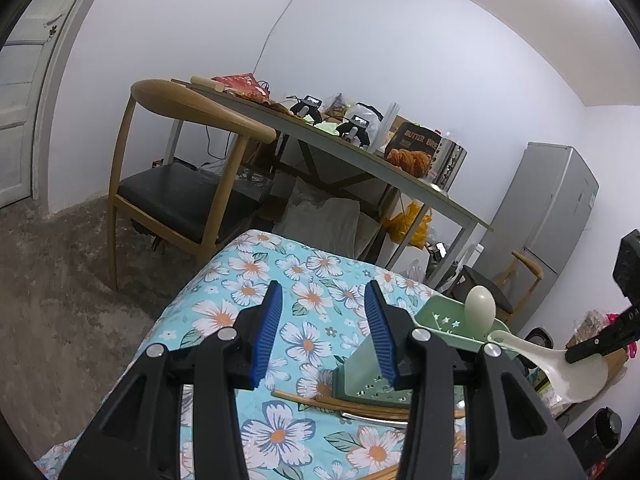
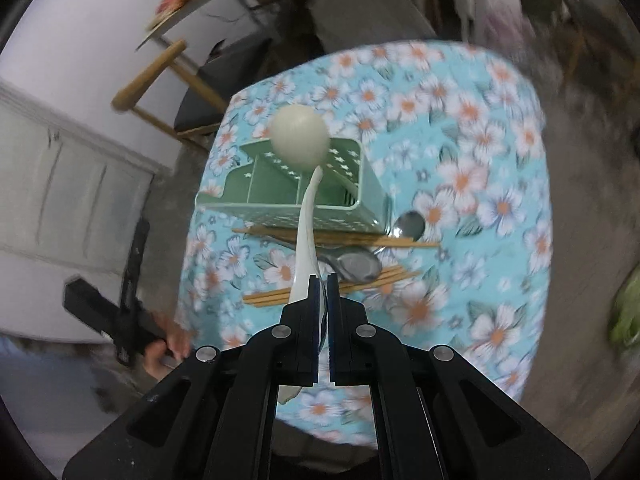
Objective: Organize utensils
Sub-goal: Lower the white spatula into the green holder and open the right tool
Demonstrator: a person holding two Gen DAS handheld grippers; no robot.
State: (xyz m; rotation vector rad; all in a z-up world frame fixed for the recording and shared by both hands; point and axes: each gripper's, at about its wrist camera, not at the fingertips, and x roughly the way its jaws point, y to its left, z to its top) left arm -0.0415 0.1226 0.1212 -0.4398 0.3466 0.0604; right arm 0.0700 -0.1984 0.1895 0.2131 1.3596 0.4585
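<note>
Right gripper (image 2: 323, 280) jaws clamped on white rice spoon (image 2: 306, 216), bowl hanging over green caddy (image 2: 340, 204) on table. Lower steadily into a compartment. Left gripper (image 1: 324, 332) jaws half-open, empty.

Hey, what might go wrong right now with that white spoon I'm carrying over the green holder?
1. The right gripper pinches the white spoon at one end only, so it may swing or slip.
2. It might bump the holder's rim.
3. If dropped, it would land on the chopsticks and metal spoons lying below.
</note>
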